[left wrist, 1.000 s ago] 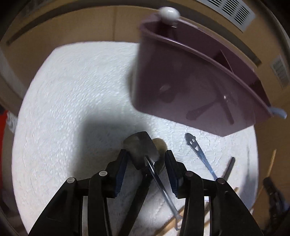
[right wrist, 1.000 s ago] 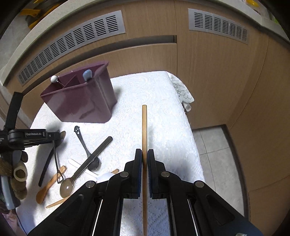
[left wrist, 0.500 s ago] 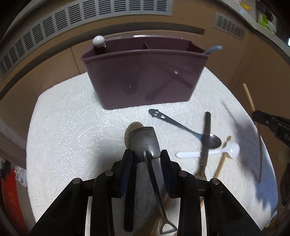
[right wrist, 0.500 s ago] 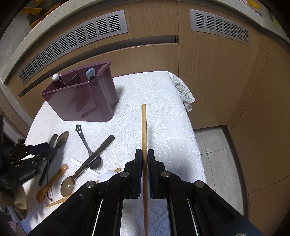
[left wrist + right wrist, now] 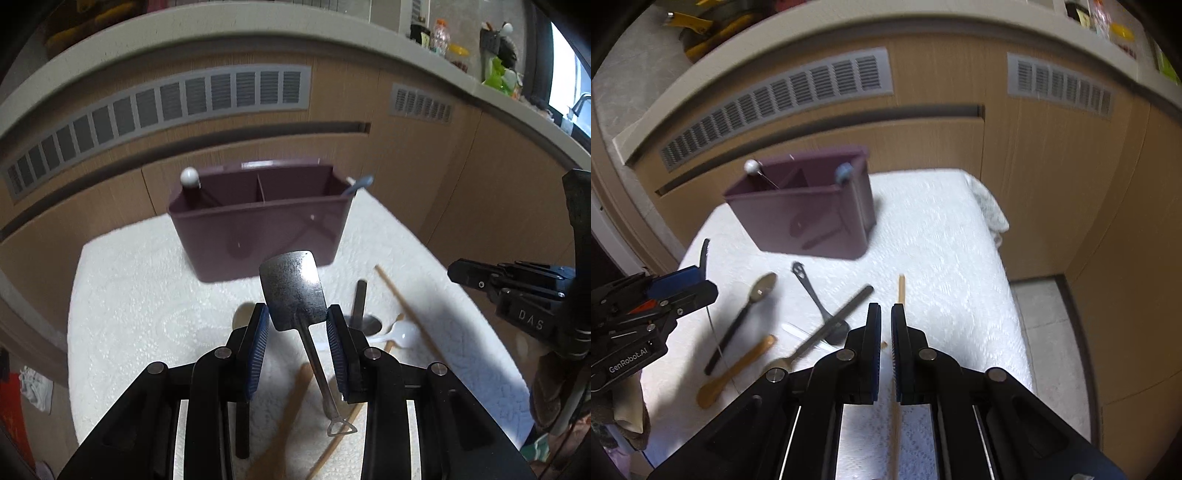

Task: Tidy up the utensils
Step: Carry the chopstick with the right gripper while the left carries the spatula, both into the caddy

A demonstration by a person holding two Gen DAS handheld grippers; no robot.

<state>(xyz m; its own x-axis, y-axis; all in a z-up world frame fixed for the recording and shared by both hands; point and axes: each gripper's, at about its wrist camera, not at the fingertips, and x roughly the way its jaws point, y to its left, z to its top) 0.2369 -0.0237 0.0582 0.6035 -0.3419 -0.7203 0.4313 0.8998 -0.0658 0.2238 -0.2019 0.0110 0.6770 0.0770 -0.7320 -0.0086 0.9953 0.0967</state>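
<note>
My left gripper (image 5: 296,325) is shut on a small metal shovel-shaped spoon (image 5: 294,290), holding its blade up above the table, in front of the purple utensil caddy (image 5: 258,236). My right gripper (image 5: 882,339) holds a wooden chopstick (image 5: 901,290) against its right pad; the jaws stand slightly apart. The caddy (image 5: 809,218) holds a white-knobbed utensil (image 5: 751,167) and a blue-handled one (image 5: 843,171). Loose on the white cloth lie a smiley-handled spoon (image 5: 812,291), a black-handled spoon (image 5: 753,306), a wooden spoon (image 5: 738,369) and a long metal spoon (image 5: 831,321).
The white-clothed table (image 5: 942,258) stands against wooden cabinets with grey vents (image 5: 783,99). Its right edge drops to a tiled floor (image 5: 1052,350). A white plastic spoon (image 5: 400,330) lies among the loose utensils. The right gripper shows in the left wrist view (image 5: 517,291).
My left gripper has risen and pulled back with the shovel spoon; the caddy looks farther off. My right gripper has lowered and tilted forward, and the chopstick sits against one pad with the jaws looser.
</note>
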